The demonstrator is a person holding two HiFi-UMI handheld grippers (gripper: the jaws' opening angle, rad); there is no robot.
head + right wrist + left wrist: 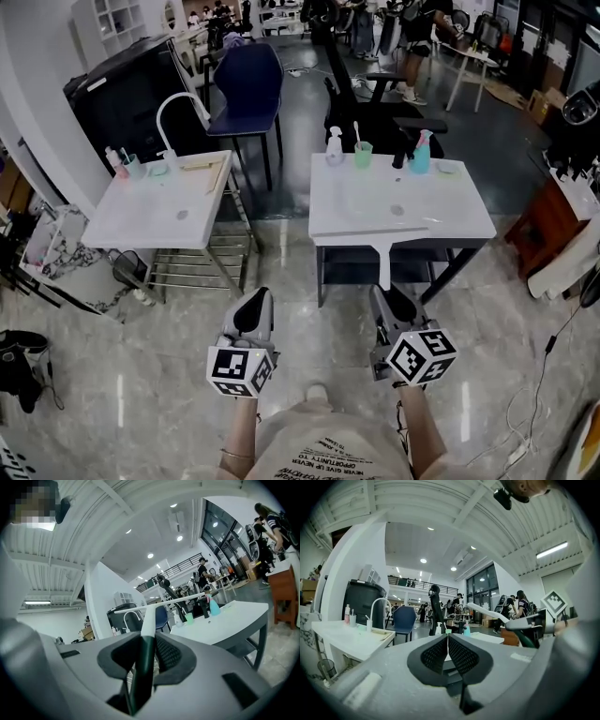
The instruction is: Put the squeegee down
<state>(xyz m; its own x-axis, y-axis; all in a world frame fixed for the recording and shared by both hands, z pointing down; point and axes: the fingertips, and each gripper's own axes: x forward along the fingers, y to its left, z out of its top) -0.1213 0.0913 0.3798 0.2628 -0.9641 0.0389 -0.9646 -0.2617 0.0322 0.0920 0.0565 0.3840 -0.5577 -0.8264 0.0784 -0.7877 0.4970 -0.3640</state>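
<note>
Two tongs: right tongs (pixel 395 309) pinching squeegee (pixel 383 262) handle, long axis straight ahead toward tabletop (pixel 459 211), blade crosswise; left tongs (pixel 251 314) pressed together, empty.

The left tongs (pixel 254 298) and the right tongs (pixel 387 292) were smooth pale grey shells, each tapering toward the tip, with black dimpled rubber pads (pixel 433 656) lining the inner faces. Each carried a cube at its back end, the left cube (pixel 240 369) and the right cube (pixel 421 355), white with black square markers. The person wore a beige T-shirt (pixel 323 448) with dark printed lettering, and a thin band (pixel 232 455) at the left wrist.
</note>
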